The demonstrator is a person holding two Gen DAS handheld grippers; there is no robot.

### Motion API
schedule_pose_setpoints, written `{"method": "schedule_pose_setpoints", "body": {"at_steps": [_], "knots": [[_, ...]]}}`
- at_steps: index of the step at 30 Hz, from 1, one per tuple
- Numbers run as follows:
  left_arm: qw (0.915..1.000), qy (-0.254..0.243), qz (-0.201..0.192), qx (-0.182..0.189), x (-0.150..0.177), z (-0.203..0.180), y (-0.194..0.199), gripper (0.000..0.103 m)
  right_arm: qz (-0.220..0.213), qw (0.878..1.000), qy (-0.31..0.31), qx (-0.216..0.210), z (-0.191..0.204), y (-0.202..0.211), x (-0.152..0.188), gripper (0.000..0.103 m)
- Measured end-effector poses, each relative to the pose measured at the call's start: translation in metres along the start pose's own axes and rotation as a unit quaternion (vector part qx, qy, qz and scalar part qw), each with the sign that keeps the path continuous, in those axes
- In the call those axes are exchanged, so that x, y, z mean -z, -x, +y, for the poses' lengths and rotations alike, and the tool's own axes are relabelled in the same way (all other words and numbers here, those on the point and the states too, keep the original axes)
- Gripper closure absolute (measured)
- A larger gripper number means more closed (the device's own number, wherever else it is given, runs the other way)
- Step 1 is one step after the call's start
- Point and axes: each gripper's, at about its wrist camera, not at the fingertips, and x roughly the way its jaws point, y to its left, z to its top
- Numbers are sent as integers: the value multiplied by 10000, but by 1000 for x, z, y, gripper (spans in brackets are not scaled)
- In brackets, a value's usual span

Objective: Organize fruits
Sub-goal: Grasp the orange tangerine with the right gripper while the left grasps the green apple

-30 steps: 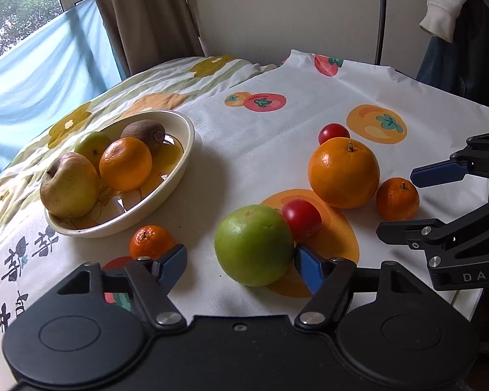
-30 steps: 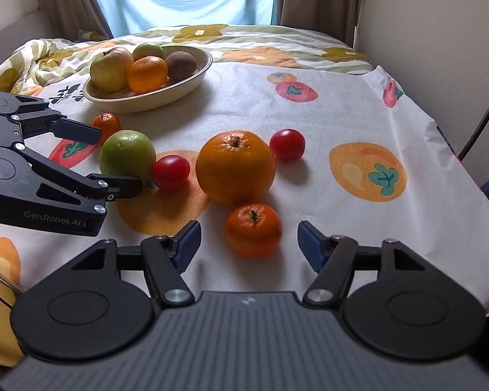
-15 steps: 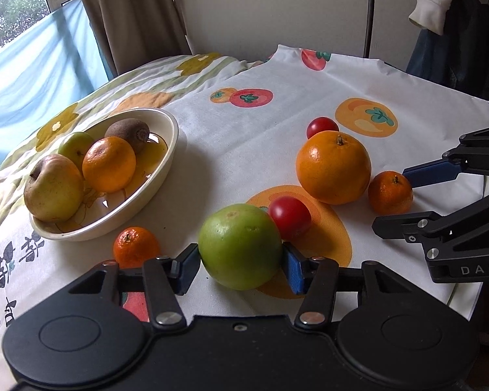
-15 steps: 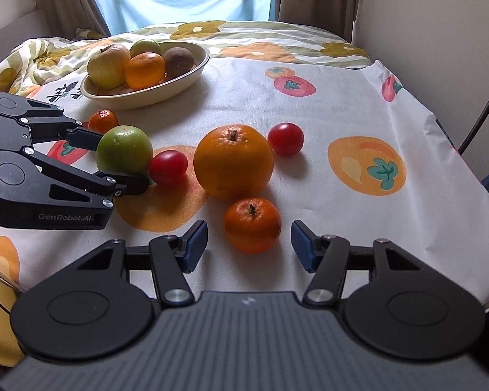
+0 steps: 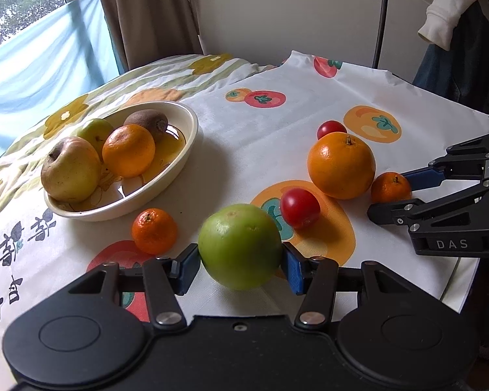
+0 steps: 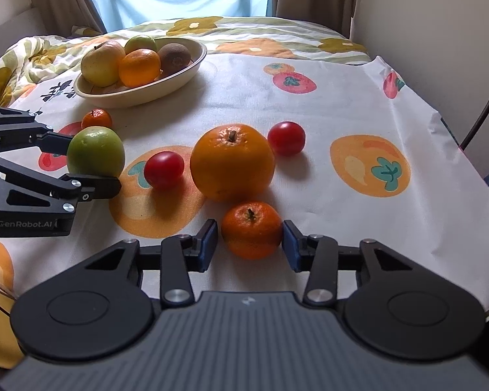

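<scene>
A green apple (image 5: 240, 244) rests on the fruit-print cloth (image 5: 277, 137), and my left gripper (image 5: 241, 268) is shut on it, blue pads pressed to both sides. In the right wrist view the same apple (image 6: 96, 151) shows between the left gripper's fingers (image 6: 84, 166). My right gripper (image 6: 246, 244) straddles a small mandarin (image 6: 251, 229); its jaws are closing, with a thin gap still at the left pad. A cream bowl (image 5: 182, 159) at the left holds a yellow apple, a green fruit, an orange and a kiwi.
Loose on the cloth are a big orange (image 6: 232, 162), two red tomatoes (image 6: 163, 169) (image 6: 286, 138) and another small mandarin (image 5: 154, 230) beside the bowl. The table edge drops off at the right. Curtains and a window stand behind.
The left gripper's jaws have closed onto the green apple. The right gripper's jaws have narrowed around the small mandarin. Neither hand has shifted much.
</scene>
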Motion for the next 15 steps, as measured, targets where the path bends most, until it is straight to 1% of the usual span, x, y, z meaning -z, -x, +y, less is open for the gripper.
{"method": "schedule_pose_setpoints", "body": {"at_steps": [7,15], "knots": [[9998,200,-19,13,-1,5,7,45,4,10000,42,33,0,1,-2,49],[9989,397,-224,-137,-14,14,29,45,-49,10000,-37,46,-4,14,-15,49]]}}
